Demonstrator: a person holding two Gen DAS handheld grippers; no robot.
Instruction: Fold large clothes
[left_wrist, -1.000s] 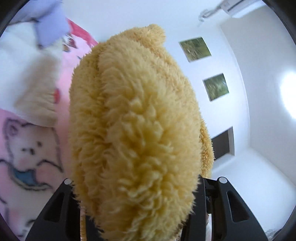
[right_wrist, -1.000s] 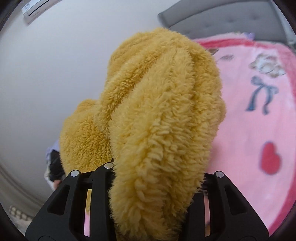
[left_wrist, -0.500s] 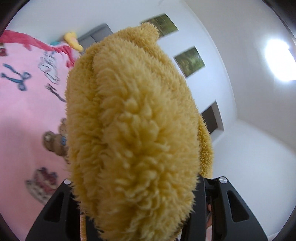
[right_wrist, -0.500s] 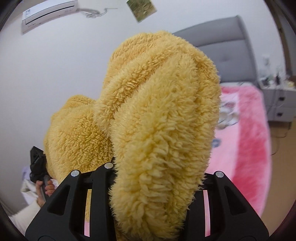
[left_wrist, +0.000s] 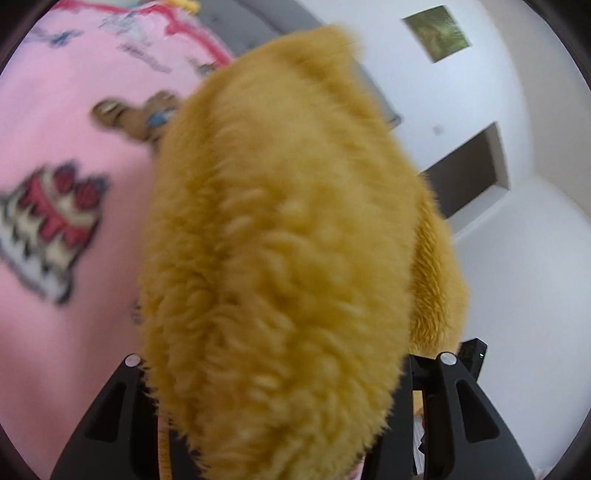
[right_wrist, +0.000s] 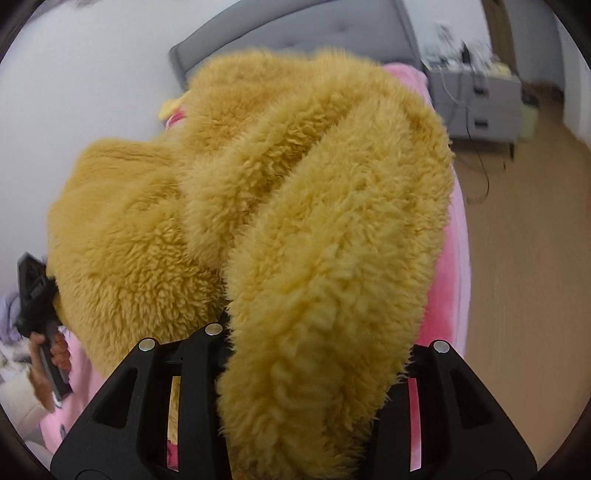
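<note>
- Left tongs (left_wrist: 280, 373) clamped on the fluffy mustard-yellow fleece garment (left_wrist: 288, 258), bunched between their fingers.
- Right tongs (right_wrist: 295, 350) clamp another fold of it above the pink bed's edge (right_wrist: 454, 280).

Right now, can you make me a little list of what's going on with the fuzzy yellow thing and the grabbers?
garment: fluffy yellow fleece, bunched up and lifted off the bed
left gripper: shut on the fleece, fingers mostly hidden by it
right gripper: shut on the fleece
below: pink blanket with cartoon prints, on the bed
headboard: grey, padded
nightstand: grey, beside the bed, on a wooden floor
wall: white, with a framed picture
sharpness: left view blurred
</note>
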